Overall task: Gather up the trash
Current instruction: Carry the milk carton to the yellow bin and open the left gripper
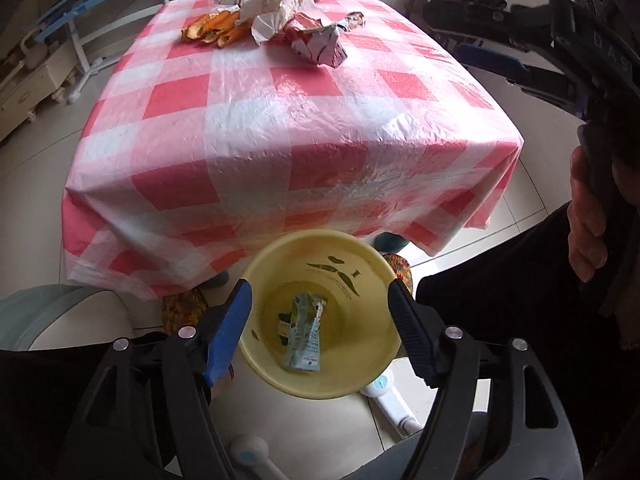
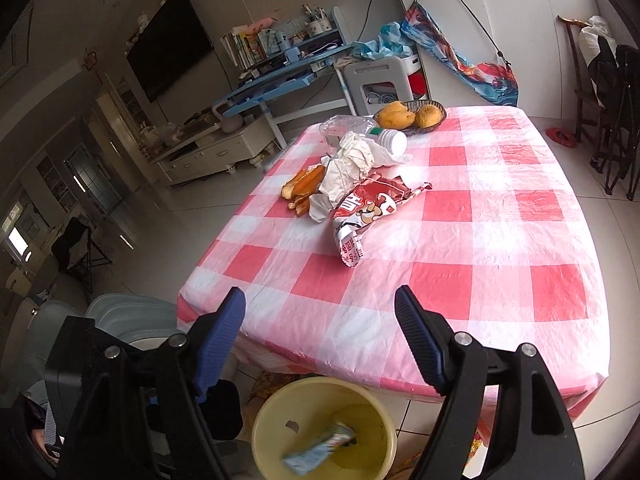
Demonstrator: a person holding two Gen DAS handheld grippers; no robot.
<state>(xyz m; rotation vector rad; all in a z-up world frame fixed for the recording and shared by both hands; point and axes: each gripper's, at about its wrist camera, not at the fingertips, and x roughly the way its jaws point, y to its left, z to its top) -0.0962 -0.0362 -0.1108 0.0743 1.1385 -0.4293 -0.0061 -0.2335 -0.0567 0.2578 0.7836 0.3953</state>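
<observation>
Checkered counter (image 2: 460, 216) held most of the trash.
One wrapper (image 1: 302, 332) lay in the bin (image 1: 320, 390) (pile (image 2: 352, 176) untouched); left tool (image 1: 320, 320) and right tool (image 2: 320, 328) gaped wide, empty.

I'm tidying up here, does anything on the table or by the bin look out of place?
Yes. A pile of trash sits on the checkered table: orange peels, crumpled tissue, a torn red snack wrapper and an empty plastic bottle on its side. One wrapper already lies in the yellow bin.
</observation>
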